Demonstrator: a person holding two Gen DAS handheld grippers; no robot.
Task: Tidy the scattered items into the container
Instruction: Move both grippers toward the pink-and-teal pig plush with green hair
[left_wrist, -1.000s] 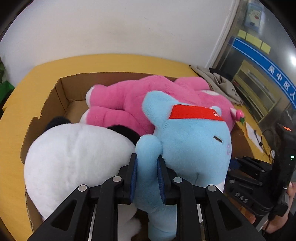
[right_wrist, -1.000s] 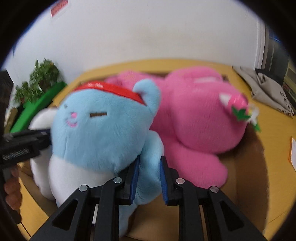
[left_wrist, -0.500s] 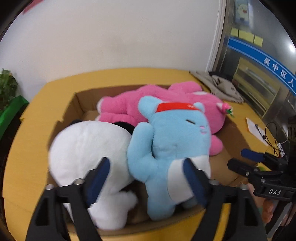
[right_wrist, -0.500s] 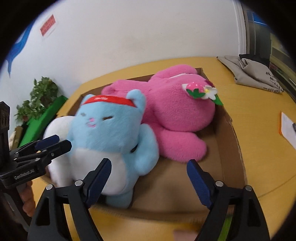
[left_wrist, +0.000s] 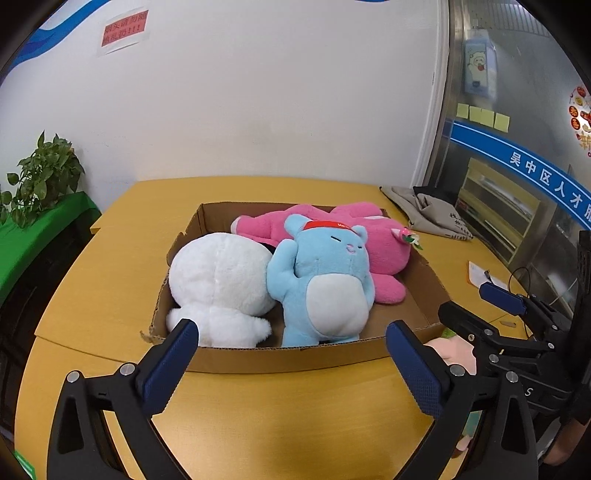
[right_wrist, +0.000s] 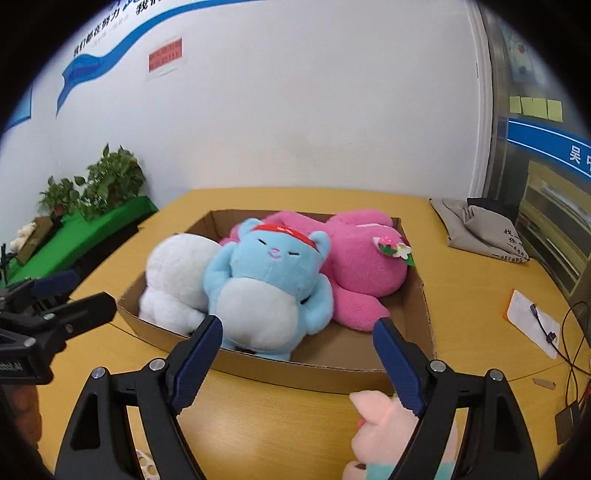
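A shallow cardboard box (left_wrist: 280, 356) (right_wrist: 291, 365) on the yellow table holds three plush toys: a white one (left_wrist: 221, 280) (right_wrist: 173, 280) at the left, a blue cat with a red headband (left_wrist: 325, 284) (right_wrist: 269, 288) in the middle, and a pink one (left_wrist: 380, 243) (right_wrist: 362, 266) behind. A pale pink plush (right_wrist: 391, 435) (left_wrist: 450, 350) lies on the table outside the box, by the right gripper. My left gripper (left_wrist: 291, 365) and right gripper (right_wrist: 299, 362) are both open and empty, in front of the box's near wall.
A grey cloth bag (left_wrist: 428, 214) (right_wrist: 480, 229) lies at the table's far right. A white paper with a cable (right_wrist: 535, 321) lies at the right. Potted plants on a green surface (right_wrist: 92, 229) stand left of the table. A white wall is behind.
Both grippers were shut on the blue cat's arms, then opened and drew back from the box. The blue cat now lies in the box.
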